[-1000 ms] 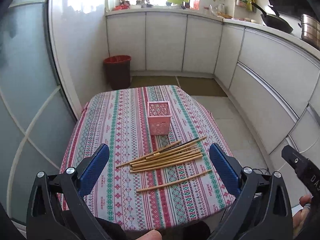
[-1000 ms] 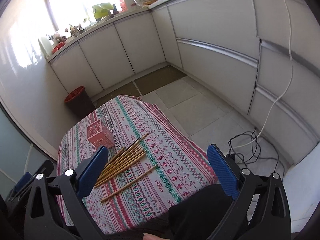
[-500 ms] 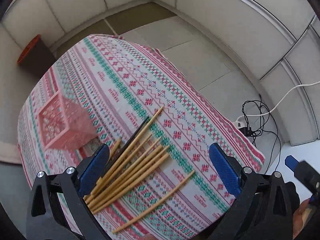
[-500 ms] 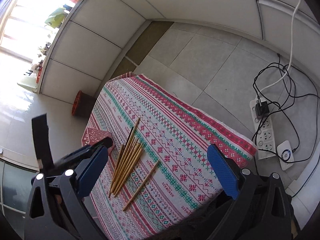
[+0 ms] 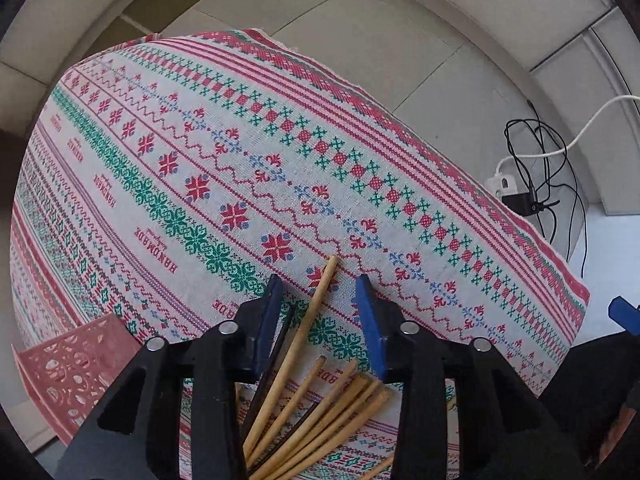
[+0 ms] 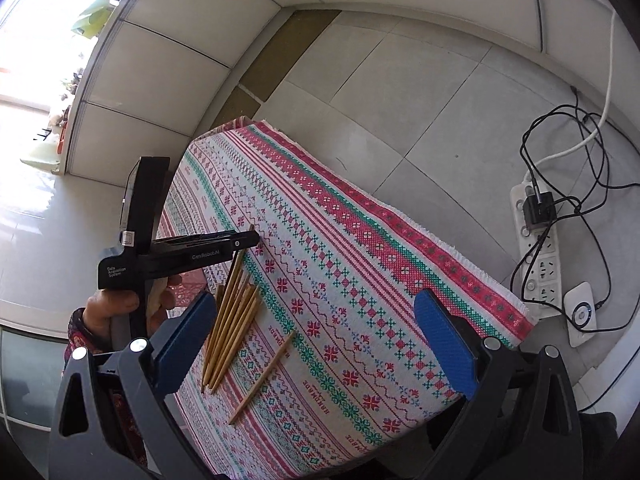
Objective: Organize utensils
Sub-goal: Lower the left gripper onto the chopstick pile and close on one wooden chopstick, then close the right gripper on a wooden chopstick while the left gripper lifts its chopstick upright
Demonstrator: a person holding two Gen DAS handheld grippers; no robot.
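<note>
One chopstick (image 5: 316, 308) between left gripper (image 5: 320, 286) jaws, closing, pads not yet touching; rest bunched on tablecloth (image 5: 248, 152) beside pink basket (image 5: 68, 364). Right gripper (image 6: 316, 336) wide open, empty, waiting above.

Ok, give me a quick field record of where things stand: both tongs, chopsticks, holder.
left tongs: pointing down over the far end of the chopstick bundle, jaws closing; one wooden chopstick between the pads, no contact visible yet
right tongs: open wide, empty, above the near table edge
chopstick bundle: lying flat on the tablecloth
stray chopstick: lies alone, apart from the bundle on its right in the right wrist view
pink holder: on the table beside the bundle; inside not visible
</note>
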